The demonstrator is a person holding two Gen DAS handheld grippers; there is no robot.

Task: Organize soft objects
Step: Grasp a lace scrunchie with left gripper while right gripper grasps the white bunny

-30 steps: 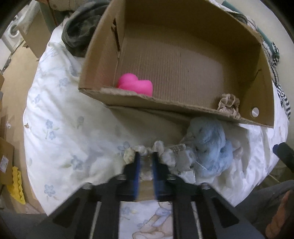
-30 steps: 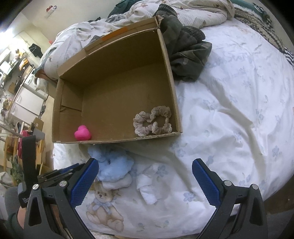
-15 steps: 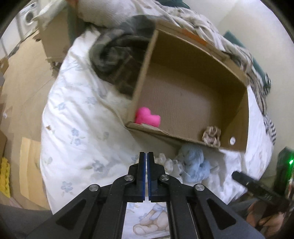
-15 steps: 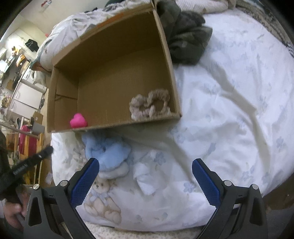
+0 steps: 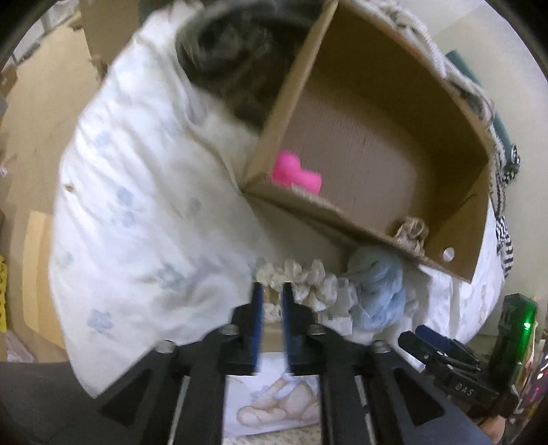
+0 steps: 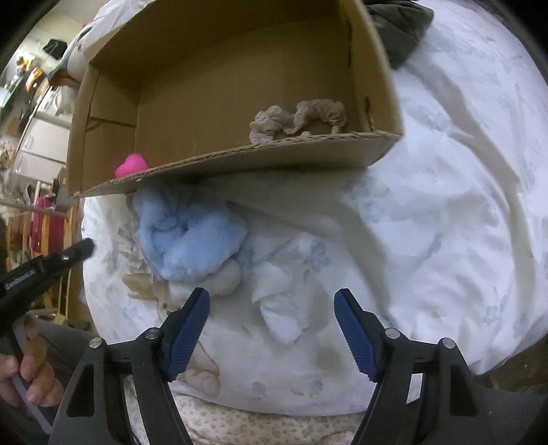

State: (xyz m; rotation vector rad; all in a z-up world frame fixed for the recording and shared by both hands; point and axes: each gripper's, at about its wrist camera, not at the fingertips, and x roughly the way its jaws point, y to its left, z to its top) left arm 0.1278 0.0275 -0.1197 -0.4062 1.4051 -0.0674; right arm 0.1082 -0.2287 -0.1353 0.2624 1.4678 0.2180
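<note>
A cardboard box (image 5: 455,102) (image 6: 239,161) lies on the bed and holds a pink heart toy (image 5: 296,174) (image 6: 132,165) and a beige scrunchie (image 5: 412,232) (image 6: 298,118). In front of it lie a cream scrunchie (image 5: 304,277), a fluffy blue plush (image 5: 376,291) (image 6: 191,239) and a small white cloth (image 6: 284,308). My left gripper (image 5: 272,294) has its jaws a narrow gap apart, right at the cream scrunchie. My right gripper (image 6: 272,303) is open, hovering over the white cloth beside the blue plush.
The bed has a white floral duvet (image 5: 137,205) (image 6: 445,205) with a teddy print. A dark garment (image 5: 233,58) (image 6: 397,27) lies beside the box. The other gripper shows at the edge of each view (image 5: 445,359) (image 6: 44,270). The floor lies left of the bed.
My left gripper, shut half a second ago, has opened slightly and come back down to the cream scrunchie. My right gripper has moved closer to the white cloth and narrowed a little.
</note>
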